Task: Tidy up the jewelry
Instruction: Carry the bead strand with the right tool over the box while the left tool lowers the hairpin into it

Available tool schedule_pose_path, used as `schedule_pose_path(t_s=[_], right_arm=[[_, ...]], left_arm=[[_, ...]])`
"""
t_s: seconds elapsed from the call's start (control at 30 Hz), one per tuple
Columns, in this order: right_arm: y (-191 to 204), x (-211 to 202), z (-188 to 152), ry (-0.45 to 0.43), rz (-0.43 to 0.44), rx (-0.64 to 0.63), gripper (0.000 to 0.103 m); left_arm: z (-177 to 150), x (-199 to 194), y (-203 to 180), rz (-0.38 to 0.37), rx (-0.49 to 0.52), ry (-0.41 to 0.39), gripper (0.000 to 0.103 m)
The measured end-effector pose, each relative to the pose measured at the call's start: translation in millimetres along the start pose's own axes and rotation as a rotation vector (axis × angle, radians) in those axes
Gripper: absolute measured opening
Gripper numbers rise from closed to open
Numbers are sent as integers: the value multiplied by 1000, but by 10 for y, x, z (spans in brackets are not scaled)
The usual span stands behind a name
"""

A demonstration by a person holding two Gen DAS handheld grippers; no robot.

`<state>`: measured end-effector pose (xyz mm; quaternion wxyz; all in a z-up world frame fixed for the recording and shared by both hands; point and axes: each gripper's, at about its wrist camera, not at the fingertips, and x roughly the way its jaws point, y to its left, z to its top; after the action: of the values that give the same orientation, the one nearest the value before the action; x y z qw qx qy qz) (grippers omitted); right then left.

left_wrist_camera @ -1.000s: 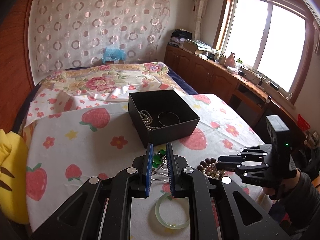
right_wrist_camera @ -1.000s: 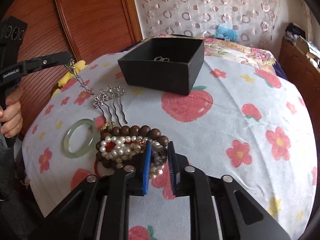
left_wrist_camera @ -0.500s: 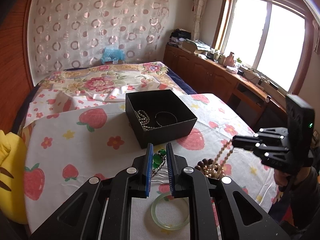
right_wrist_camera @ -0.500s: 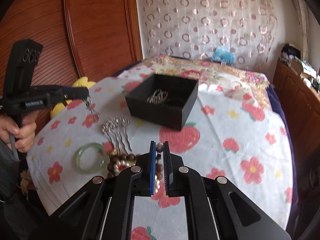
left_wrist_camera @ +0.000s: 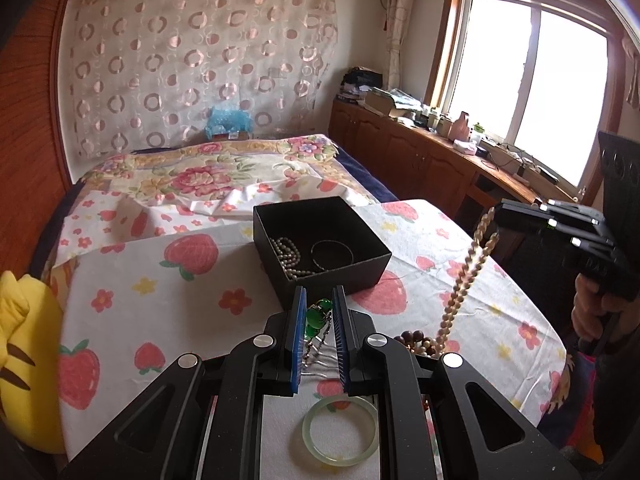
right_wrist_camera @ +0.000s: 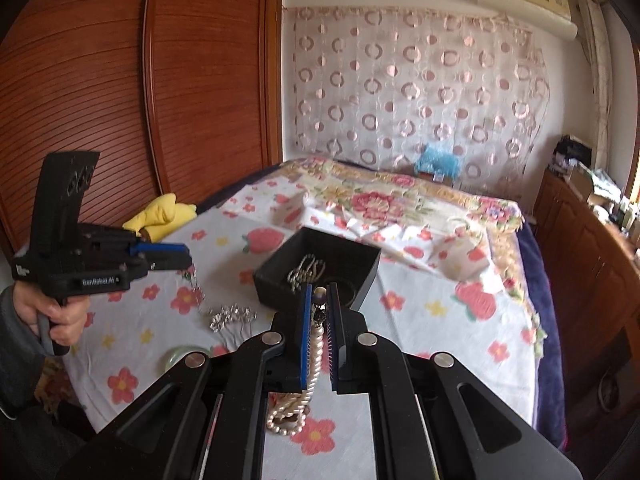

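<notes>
The right gripper (right_wrist_camera: 319,300) is hanging raised, clenching one pearl necklace (left_wrist_camera: 466,276). The left gripper (left_wrist_camera: 319,312) is hovering level, gripping one green-beaded hairpin (left_wrist_camera: 316,318). One box (left_wrist_camera: 320,248) is sitting ahead, one bangle (left_wrist_camera: 340,436) below.

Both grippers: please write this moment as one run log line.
left gripper: shut on green pendant necklace | right gripper: shut on pearl necklace, lifted | black box: open
</notes>
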<state>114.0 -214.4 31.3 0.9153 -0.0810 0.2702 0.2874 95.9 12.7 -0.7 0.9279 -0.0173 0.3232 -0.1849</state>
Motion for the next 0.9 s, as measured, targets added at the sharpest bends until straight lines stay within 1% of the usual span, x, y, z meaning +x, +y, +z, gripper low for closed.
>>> schedule_pose_path(t_s=[0.23,0.43,0.67,0.9], right_arm=[[-63,-151,253,-46,-24,-19,8],[-130,-186,459,-70,-45,-24,8],[-202,-148,680,-98,-63,-22,8],[-178,-49,913,-114,-73,-43,8]], left_arm=[[61,-37,0,19,4,-12,12],[146,-103,21,36,2,-36,12],[239,-87,35,72,-2,-61,12],[311,24,69,97,-3,-62,12]])
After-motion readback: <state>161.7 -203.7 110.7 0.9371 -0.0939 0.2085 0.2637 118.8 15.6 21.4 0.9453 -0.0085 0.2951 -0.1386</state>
